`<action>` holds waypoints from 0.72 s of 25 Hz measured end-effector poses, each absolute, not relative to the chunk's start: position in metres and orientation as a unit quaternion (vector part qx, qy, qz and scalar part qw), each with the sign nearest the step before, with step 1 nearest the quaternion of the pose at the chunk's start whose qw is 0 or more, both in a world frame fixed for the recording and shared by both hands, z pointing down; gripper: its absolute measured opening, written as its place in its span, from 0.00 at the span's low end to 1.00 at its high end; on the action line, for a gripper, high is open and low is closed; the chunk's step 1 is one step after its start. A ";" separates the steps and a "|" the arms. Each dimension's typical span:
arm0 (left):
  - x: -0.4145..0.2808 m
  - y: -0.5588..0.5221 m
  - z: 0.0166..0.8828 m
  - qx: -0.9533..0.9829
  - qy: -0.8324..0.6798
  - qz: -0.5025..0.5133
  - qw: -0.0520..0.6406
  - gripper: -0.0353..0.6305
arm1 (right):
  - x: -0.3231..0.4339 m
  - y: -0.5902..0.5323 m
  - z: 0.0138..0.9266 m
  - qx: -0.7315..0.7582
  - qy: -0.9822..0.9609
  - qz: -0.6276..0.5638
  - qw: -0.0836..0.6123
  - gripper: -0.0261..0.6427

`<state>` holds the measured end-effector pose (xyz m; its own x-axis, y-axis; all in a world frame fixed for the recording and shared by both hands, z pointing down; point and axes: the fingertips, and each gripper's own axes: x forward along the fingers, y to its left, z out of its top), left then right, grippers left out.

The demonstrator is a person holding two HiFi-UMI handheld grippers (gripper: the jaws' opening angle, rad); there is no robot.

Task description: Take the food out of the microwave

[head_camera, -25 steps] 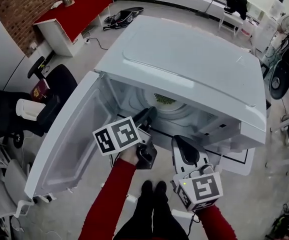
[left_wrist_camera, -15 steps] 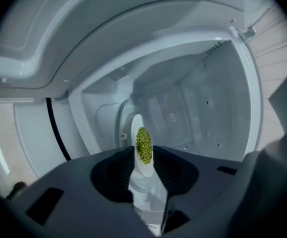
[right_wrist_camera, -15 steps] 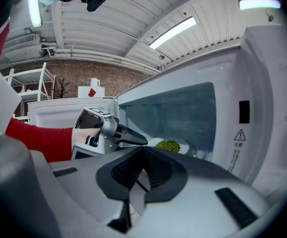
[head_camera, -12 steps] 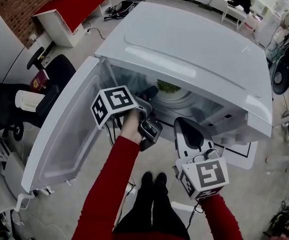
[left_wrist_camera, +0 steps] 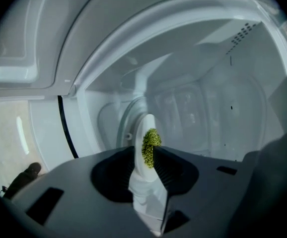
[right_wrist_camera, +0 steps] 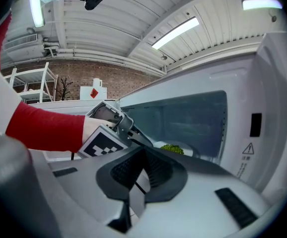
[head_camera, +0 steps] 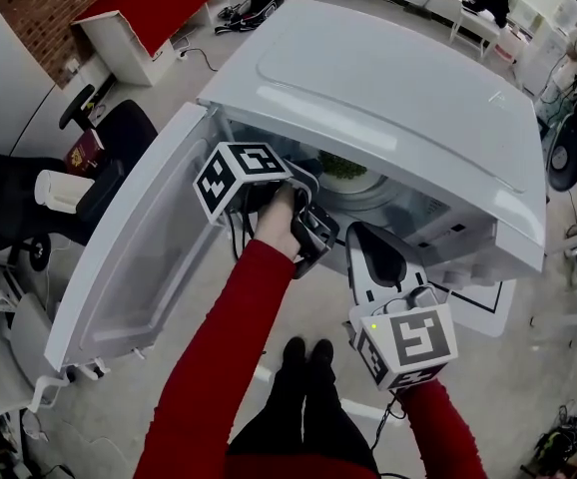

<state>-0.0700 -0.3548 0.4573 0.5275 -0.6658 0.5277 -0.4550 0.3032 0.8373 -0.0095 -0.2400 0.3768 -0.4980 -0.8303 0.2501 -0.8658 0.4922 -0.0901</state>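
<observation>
Standing over the white microwave (head_camera: 388,78), its door (head_camera: 139,257) swung wide to my left, I held my left gripper (head_camera: 306,175) with its nose inside the cavity and my left hand (head_camera: 279,223) just at the opening. Its jaws stood a little apart. The white plate (left_wrist_camera: 144,125) sat right in line with the gap between their tips, and I could not tell whether either pad touched its rim.

The green food (left_wrist_camera: 151,145) lay heaped in the middle of that plate, which rested on the turntable (head_camera: 373,203) inside the cavity, under the overhang of the microwave's top.

My right gripper (head_camera: 360,236) hung outside, below the front edge of the microwave and close beside my left wrist, pointing up toward the opening. Its jaws were closed tip to tip, with nothing between them. In the right gripper view the food showed as a small green mound on the plate, just beyond the left gripper's nose, with my red sleeve (right_wrist_camera: 44,125) crossing in from the left.
</observation>
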 end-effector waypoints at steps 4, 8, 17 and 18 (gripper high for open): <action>-0.068 -0.357 0.460 0.575 -0.492 -0.067 0.651 0.23 | -0.013 -0.241 0.373 0.490 -0.862 0.100 0.085 0.06; -0.065 -0.363 0.460 0.570 -0.501 -0.064 0.648 0.23 | -0.010 -0.244 0.374 0.497 -0.857 0.101 0.089 0.06; -0.051 -0.361 0.463 0.566 -0.497 -0.051 0.656 0.10 | 0.001 -0.250 0.385 0.509 -0.848 0.112 0.100 0.06; -0.051 -0.363 0.461 0.568 -0.497 -0.054 0.654 0.10 | 0.003 -0.250 0.385 0.510 -0.847 0.112 0.101 0.06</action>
